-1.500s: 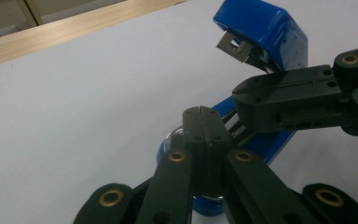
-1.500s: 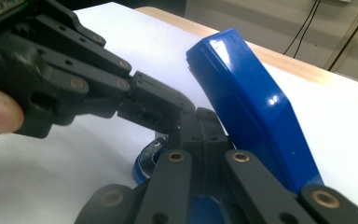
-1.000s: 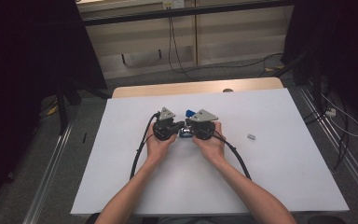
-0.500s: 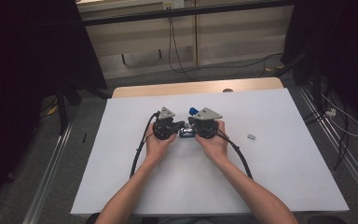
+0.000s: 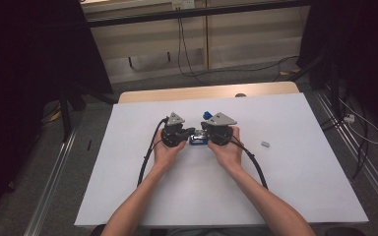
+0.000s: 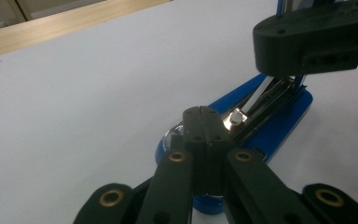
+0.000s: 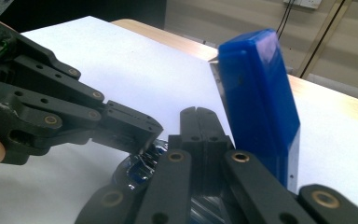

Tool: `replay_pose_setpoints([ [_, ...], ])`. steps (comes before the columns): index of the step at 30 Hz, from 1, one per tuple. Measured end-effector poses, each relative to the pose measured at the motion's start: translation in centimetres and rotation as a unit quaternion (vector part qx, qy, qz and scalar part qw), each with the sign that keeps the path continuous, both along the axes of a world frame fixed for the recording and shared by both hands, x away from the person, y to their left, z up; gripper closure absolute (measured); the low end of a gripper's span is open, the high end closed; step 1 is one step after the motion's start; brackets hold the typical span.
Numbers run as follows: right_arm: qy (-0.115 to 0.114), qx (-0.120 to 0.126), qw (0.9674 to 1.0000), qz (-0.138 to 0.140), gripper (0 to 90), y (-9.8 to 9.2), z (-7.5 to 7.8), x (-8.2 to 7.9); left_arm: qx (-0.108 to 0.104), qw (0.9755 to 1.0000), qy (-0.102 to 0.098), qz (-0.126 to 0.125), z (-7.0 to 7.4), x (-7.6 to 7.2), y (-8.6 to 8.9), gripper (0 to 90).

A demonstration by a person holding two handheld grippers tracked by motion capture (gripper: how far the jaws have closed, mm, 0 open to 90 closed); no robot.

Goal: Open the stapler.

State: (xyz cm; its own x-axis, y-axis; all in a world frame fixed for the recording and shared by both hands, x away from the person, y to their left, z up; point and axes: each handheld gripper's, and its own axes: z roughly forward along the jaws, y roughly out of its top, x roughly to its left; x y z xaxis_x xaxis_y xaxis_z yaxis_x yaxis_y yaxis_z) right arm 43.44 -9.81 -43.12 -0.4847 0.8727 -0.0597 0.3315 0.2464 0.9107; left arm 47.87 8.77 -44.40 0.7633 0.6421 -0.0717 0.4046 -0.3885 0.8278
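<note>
**Stapler swung open, both hand-held grippers working on its base**

The blue stapler (image 5: pixel 197 139) lies near the middle of the worktop (image 5: pixel 295 196), a little toward the far edge, between the two hands. Its top arm (image 7: pixel 260 98) is already swung up and stands steeply above the base, so the opening looks done; what remains, judging by the exposed metal channel (image 6: pixel 265 100), is probably the work inside it, such as loading or clearing staples.

The left hand-held gripper (image 6: pixel 204 116) is clenched, its tips pressed down on the metal front of the base. The right hand-held gripper (image 7: pixel 199 117) is clenched too, its tips by the raised arm's foot; whether it pinches anything I cannot tell.

The high view adds a small grey piece (image 5: pixel 265 144) lying apart toward the right edge. The right gripper view shows the lifted arm, the left gripper view the rivet and channel.
</note>
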Motion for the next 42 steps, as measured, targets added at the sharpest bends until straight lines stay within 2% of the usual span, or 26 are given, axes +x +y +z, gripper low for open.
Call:
replay_pose_setpoints([
  [4,-0.008,0.001,0.9999,-0.01,90.0,-0.5,0.2,-0.1,0.0,1.0,-0.001,0.0,0.0,0.0,0.0,90.0],
  [18,-0.011,0.001,0.9996,-0.026,90.0,-1.1,0.5,-0.2,-0.002,1.0,-0.001,0.001,0.0,-0.1,-0.1,90.0],
  [21,-0.009,0.009,0.9995,-0.028,90.0,-1.5,0.6,-0.2,0.0,1.0,-0.002,0.001,0.0,-0.1,-0.1,90.0],
  [26,-0.016,0.007,0.999,-0.041,90.0,-2.0,0.9,-0.2,0.0,1.0,-0.002,0.0,0.0,-0.1,-0.1,90.0],
  [28,-0.012,0.016,0.9988,-0.045,90.0,-2.3,1.0,-0.3,0.0,1.0,-0.003,0.0,0.0,-0.1,-0.1,90.0],
  [42,-0.014,0.017,0.9985,-0.051,90.0,-4.1,1.4,-0.5,0.006,1.0,-0.006,-0.002,0.0,-0.1,-0.1,90.0],
])
